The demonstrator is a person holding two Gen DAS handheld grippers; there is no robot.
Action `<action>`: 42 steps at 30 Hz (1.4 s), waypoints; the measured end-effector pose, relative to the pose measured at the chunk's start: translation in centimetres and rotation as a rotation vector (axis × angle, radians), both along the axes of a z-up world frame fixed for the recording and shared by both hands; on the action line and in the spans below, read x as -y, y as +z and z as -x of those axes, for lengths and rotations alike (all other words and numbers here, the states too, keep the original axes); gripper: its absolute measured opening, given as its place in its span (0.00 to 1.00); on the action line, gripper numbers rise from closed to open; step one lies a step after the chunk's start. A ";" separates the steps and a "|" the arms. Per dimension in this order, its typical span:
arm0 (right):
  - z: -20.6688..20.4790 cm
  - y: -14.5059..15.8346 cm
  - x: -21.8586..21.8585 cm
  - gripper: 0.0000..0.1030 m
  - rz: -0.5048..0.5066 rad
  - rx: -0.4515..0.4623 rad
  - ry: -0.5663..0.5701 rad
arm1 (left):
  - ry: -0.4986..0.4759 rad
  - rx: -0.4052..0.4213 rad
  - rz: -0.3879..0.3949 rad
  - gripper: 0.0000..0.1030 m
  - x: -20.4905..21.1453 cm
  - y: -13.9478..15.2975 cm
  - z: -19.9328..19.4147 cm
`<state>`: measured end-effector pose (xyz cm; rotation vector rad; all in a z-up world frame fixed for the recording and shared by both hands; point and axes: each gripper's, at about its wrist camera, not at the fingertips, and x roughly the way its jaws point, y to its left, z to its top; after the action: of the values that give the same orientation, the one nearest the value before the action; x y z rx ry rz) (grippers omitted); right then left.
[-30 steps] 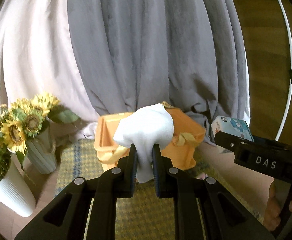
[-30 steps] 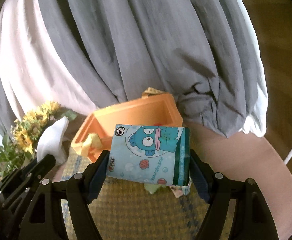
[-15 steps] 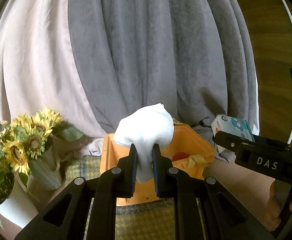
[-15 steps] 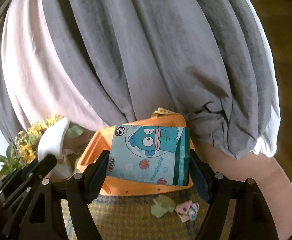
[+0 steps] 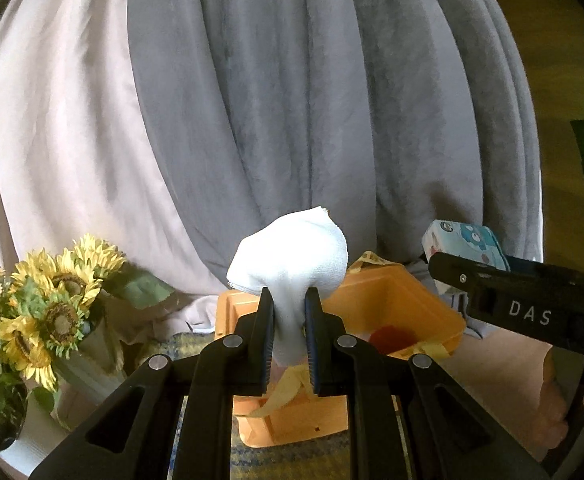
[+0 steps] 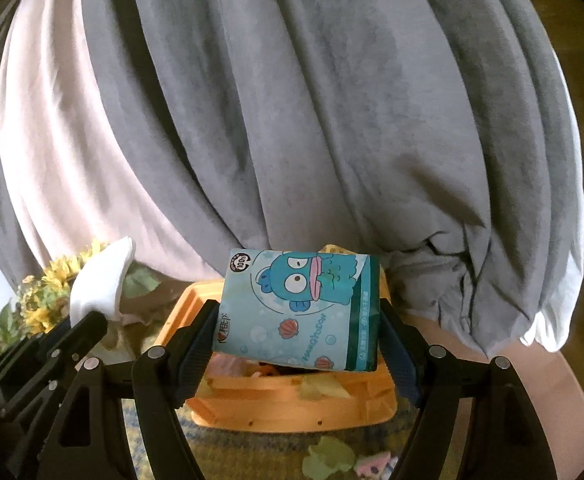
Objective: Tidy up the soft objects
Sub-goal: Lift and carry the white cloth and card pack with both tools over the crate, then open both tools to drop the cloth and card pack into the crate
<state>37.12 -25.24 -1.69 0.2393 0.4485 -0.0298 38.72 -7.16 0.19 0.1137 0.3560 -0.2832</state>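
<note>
Our left tongs (image 5: 288, 336) pinch the white cloth (image 5: 292, 256); right tongs (image 6: 298, 344) clamp the tissue pack (image 6: 298, 312). Neither's in the orange bin (image 6: 292, 408) yet. Small bits (image 6: 348, 460) wait on the mat.

Soft white knit cloth (image 5: 288, 260), matt, slightly fuzzy. Glossy printed plastic film on tissue pack (image 6: 298, 310), smooth, faintly crinkled. Orange bin (image 5: 392, 308) of smooth moulded plastic, dull sheen. Matt black plastic on left gripper (image 5: 288, 340) and right gripper (image 6: 298, 354), with ribbed pads and bare metal pins. Grey curtain (image 5: 312, 112) of heavy matt cloth. Woven mat (image 6: 252, 452), coarse and rough.
</note>
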 end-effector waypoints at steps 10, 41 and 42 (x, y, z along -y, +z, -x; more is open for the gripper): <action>-5.0 -1.3 0.2 0.74 -0.003 -0.059 0.029 | 0.000 -0.054 -0.052 0.15 0.9 -1.8 -4.8; -14.7 -7.4 1.0 0.82 -0.010 -0.338 0.075 | -0.035 -0.264 -0.150 0.52 3.4 -8.4 -12.4; -14.6 -7.3 0.9 0.82 -0.004 -0.335 0.071 | -0.030 -0.261 -0.151 0.55 3.4 -8.3 -12.2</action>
<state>51.77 -26.18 -9.02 0.2226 0.7902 0.0012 50.95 -10.52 -8.12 0.2315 0.6357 -0.3012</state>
